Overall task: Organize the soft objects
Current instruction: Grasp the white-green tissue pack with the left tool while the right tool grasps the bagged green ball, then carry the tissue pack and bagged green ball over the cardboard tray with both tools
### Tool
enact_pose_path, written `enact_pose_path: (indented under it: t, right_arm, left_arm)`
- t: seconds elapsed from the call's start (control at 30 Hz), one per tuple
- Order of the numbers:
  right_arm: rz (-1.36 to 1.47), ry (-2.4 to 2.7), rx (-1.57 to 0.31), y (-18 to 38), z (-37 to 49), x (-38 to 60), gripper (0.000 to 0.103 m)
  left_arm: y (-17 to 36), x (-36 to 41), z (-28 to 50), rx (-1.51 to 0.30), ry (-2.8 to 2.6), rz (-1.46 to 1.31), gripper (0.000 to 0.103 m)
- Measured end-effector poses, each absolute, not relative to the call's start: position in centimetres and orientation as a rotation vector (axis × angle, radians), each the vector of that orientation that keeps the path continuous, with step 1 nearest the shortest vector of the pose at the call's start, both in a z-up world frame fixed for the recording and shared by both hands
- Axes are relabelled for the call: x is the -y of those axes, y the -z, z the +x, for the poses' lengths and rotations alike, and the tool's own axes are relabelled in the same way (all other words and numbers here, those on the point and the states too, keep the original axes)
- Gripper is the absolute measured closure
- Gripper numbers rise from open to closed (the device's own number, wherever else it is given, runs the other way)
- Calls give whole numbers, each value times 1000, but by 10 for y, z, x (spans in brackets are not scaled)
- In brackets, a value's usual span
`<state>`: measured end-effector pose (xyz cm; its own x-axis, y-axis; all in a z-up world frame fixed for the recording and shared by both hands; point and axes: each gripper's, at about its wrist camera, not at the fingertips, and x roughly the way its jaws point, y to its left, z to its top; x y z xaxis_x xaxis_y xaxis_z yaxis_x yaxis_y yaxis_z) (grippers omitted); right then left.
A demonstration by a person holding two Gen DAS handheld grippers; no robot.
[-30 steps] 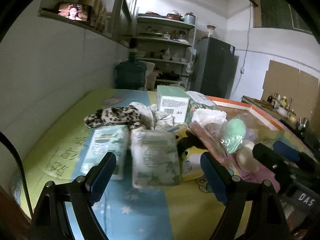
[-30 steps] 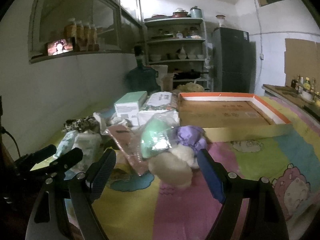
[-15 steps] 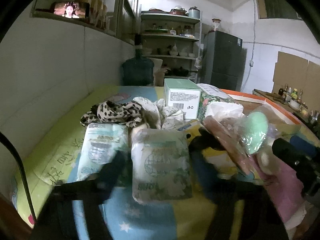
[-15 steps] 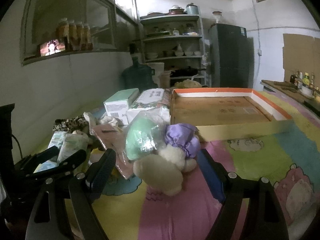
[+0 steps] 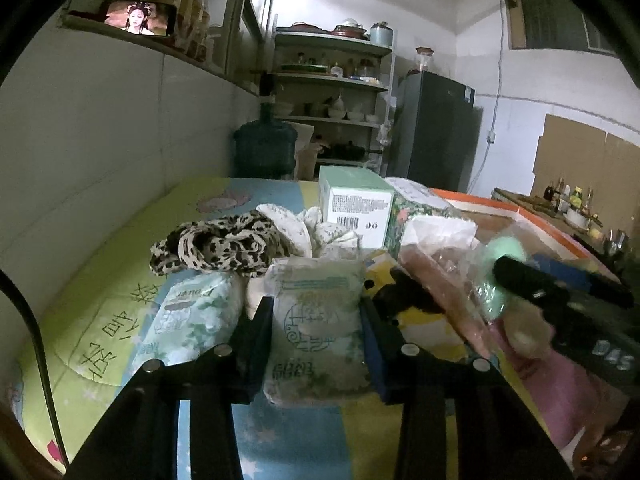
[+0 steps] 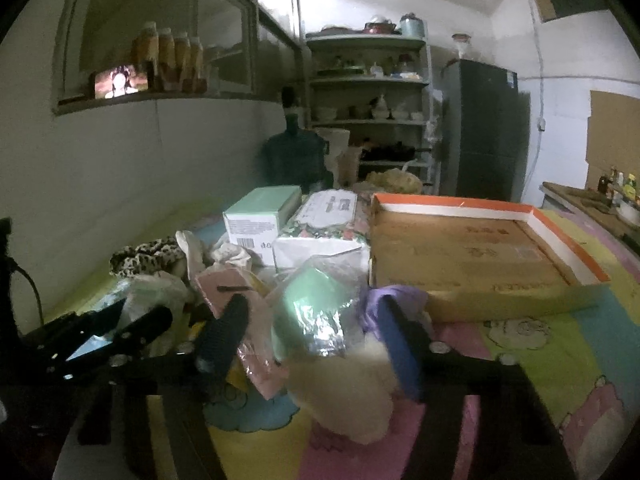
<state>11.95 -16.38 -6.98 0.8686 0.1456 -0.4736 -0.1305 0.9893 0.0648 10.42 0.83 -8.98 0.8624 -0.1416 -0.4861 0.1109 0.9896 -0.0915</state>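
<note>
While both pairs of jaws stood wide apart a second ago, you now have them closing, each around its own soft thing. Your left gripper (image 5: 318, 338) has its fingers (image 5: 256, 340) flanking the tissue pack (image 5: 318, 328) that lies on the patterned quilt (image 5: 100, 320), and the fingers look to be touching the pack's sides or very nearly so; whether they press it firmly yet I cannot tell. Your right gripper (image 6: 312, 344) straddles the cream plush toy (image 6: 352, 396) and the green thing in a crinkled bag (image 6: 316, 312) that leans on it, with the purple piece (image 6: 394, 294) just beside the blue finger (image 6: 400, 344); the jaws are narrower than before but not yet clamped, and the motion blur hides any contact. Compared with the earlier pictures, both grippers have come closer into the pile, so the pack and the plush fill more of each view. That reads as two grasps about to be completed, the first step toward sorting. The orange-rimmed cardboard tray (image 6: 560, 232) behind the pile holds nothing visible, so it is probably the destination. A second tissue pack (image 5: 192, 320) and the leopard-print cloth (image 5: 216, 244) lie untouched to the left.
</note>
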Motion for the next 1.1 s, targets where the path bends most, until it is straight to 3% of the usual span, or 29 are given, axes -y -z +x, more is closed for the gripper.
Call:
enact_pose_path:
  t: [0.03,0.13,0.33,1.1]
  right_arm:
    - [34,-149,-509,71,123,163,52]
    - [38,-161,-538,75,132,162,57]
    - [75,-195,-537,74,135,166,62]
    - [119,-179,-393,23,121,204,62]
  left_arm:
    - [89,-8,104,-509,134,-62,62]
    - [86,-8,106,-499,134,-63,61]
    - [81,-8,106,-489,140,-75,62]
    - [29,38,139,-424,234,-63,61]
